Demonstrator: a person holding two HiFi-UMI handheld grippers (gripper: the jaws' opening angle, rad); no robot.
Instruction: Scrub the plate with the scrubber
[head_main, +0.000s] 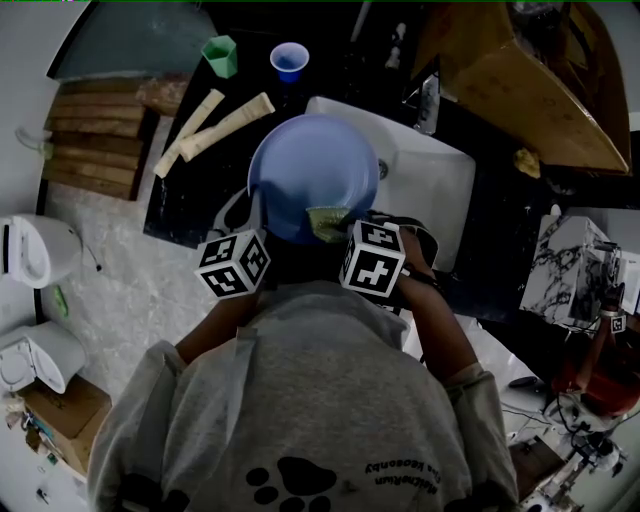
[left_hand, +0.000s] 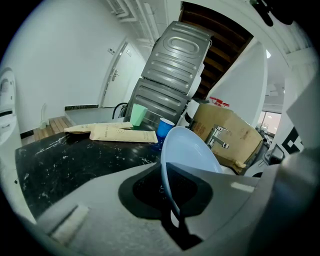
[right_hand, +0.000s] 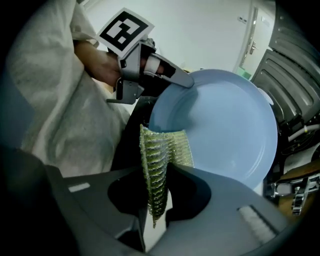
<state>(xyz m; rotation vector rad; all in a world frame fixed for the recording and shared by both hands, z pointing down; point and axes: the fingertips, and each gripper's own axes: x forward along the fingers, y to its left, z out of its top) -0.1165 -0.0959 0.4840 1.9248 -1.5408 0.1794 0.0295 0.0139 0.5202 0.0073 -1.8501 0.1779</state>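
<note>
A light blue plate (head_main: 312, 175) is held tilted over the white sink (head_main: 440, 170). My left gripper (left_hand: 172, 210) is shut on the plate's (left_hand: 187, 150) near rim, which runs edge-on between the jaws. My right gripper (right_hand: 159, 200) is shut on a green mesh scrubber (right_hand: 156, 167). The scrubber's upper end lies against the lower left of the plate's (right_hand: 225, 125) inner face. In the head view the scrubber (head_main: 326, 222) shows at the plate's near edge, between the two marker cubes.
On the black counter (head_main: 180, 205) lie two tan packets (head_main: 225, 122), a green cup (head_main: 220, 55) and a blue cup (head_main: 289, 61). A tap (head_main: 428, 100) stands behind the sink. A wooden board (head_main: 95, 145) and a white kettle (head_main: 35, 250) are at the left.
</note>
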